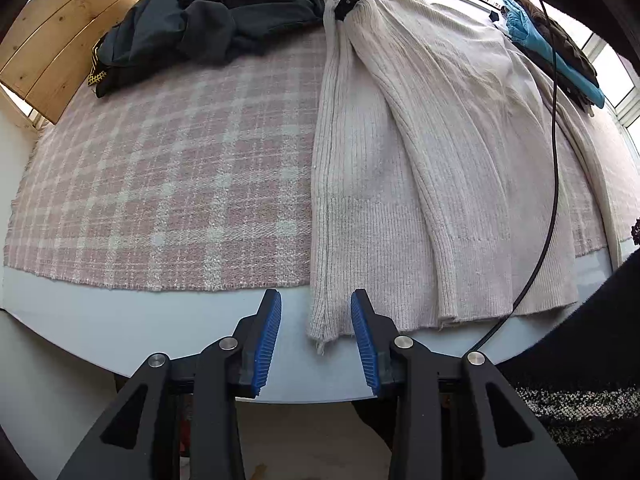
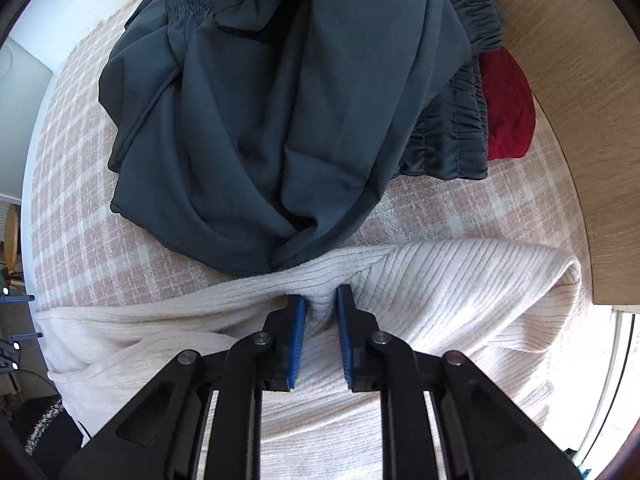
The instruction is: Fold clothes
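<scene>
In the left wrist view, wooden boards [image 1: 76,36] fill the upper left of the frame, and just right of them a heap of dark grey clothes [image 1: 224,20] lies at the far edge of a pink checked blanket [image 1: 160,168]. At the bottom centre the left gripper [image 1: 316,332] stands partly open, its blue pads either side of the near hem corner of a cream ribbed sweater [image 1: 420,168] without pressing on it. The sweater runs from that hem up the right half of the frame, folded lengthwise. A black cable [image 1: 554,140] hangs across it, and blue folded clothes [image 1: 560,60] sit at the upper right.

In the right wrist view, the blanket [image 2: 80,200] shows at the left, the dark clothes [image 2: 280,100] cover the upper centre, and a red garment [image 2: 508,112] lies just right of them. The right gripper [image 2: 320,300], at lower centre, has its jaws nearly closed, pinching a raised fold of the sweater [image 2: 460,292] between the pads.
</scene>
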`<action>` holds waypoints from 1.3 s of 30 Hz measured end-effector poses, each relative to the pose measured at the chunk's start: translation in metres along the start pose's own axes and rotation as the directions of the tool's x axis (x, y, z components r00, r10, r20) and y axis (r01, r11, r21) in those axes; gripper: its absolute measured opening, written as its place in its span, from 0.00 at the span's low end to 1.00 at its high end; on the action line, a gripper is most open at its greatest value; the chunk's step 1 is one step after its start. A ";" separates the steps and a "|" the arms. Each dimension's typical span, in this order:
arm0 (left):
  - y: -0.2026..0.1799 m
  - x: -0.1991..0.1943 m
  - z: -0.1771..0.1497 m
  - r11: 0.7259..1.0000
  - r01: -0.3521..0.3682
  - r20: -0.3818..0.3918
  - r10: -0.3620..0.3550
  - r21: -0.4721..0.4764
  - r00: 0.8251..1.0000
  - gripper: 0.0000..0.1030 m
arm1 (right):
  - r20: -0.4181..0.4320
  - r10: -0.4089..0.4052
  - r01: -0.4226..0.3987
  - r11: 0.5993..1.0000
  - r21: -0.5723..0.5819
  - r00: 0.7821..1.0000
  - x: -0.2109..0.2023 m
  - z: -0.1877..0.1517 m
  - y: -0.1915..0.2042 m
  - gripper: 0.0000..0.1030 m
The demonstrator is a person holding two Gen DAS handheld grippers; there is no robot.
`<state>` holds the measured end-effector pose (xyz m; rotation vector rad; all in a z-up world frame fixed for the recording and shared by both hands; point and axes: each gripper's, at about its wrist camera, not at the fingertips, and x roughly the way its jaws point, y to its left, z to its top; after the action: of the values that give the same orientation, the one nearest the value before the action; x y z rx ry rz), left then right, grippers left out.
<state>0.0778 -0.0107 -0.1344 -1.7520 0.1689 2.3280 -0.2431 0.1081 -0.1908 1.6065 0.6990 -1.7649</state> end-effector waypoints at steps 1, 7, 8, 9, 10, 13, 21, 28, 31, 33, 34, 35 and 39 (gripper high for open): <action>-0.002 0.002 0.002 1.000 0.003 0.003 -0.003 0.003 1.000 0.36 | 0.006 0.016 -0.016 1.000 0.020 1.000 -0.001 -0.001 -0.004 0.12; -0.017 0.013 0.007 0.996 0.086 0.010 -0.086 0.037 0.996 0.15 | 0.067 0.057 -0.062 0.995 0.077 0.996 -0.018 -0.006 -0.007 0.08; -0.017 0.013 0.009 0.994 0.100 0.001 -0.100 0.034 0.995 0.09 | 0.087 0.071 -0.079 0.993 0.092 0.994 -0.024 -0.005 -0.007 0.08; -0.018 0.013 0.010 0.993 0.118 0.001 -0.118 0.028 0.993 0.07 | 0.112 0.092 -0.104 0.989 0.102 0.989 -0.031 -0.005 -0.008 0.08; -0.018 0.010 0.010 0.992 0.122 0.002 -0.122 0.026 0.993 0.07 | 0.129 0.113 -0.128 0.985 0.114 0.985 -0.037 -0.004 -0.010 0.08; -0.004 -0.006 0.009 0.992 0.126 0.025 -0.126 0.004 0.992 0.07 | 0.183 0.200 -0.231 0.959 0.166 0.962 -0.048 0.002 -0.018 0.08; 0.057 -0.033 -0.003 0.988 0.120 0.093 -0.111 -0.095 0.989 0.06 | 0.253 0.392 -0.465 0.775 0.429 0.885 -0.014 0.001 -0.071 0.08; 0.086 -0.003 -0.029 0.986 0.042 0.031 -0.037 -0.160 0.999 0.00 | 0.217 0.275 -0.338 0.872 0.353 0.936 -0.017 0.007 -0.051 0.08; 0.088 -0.016 -0.032 0.979 0.076 0.097 -0.058 -0.190 0.994 0.09 | 0.205 0.259 -0.316 0.887 0.336 0.944 -0.021 0.007 -0.046 0.08; 0.085 -0.017 -0.027 0.977 0.128 0.106 -0.110 -0.173 0.988 0.41 | 0.201 0.251 -0.307 0.893 0.330 0.947 -0.025 0.004 -0.043 0.08; 0.081 -0.014 -0.022 0.981 0.117 0.099 -0.102 -0.154 0.990 0.60 | 0.202 0.251 -0.307 0.893 0.329 0.947 -0.027 0.002 -0.043 0.08; 0.076 -0.011 -0.016 0.985 0.106 0.091 -0.094 -0.135 0.991 0.61 | 0.206 0.256 -0.313 0.891 0.329 0.944 -0.031 0.000 -0.044 0.08; 0.065 0.012 -0.006 0.986 0.144 0.031 -0.142 -0.081 0.989 0.30 | 0.227 0.283 -0.347 0.878 0.330 0.932 -0.042 -0.012 -0.048 0.08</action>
<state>0.0640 -0.0737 -0.1502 -1.7105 -0.0563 2.2828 -0.2696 0.1524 -0.1516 1.6623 0.0123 -1.8269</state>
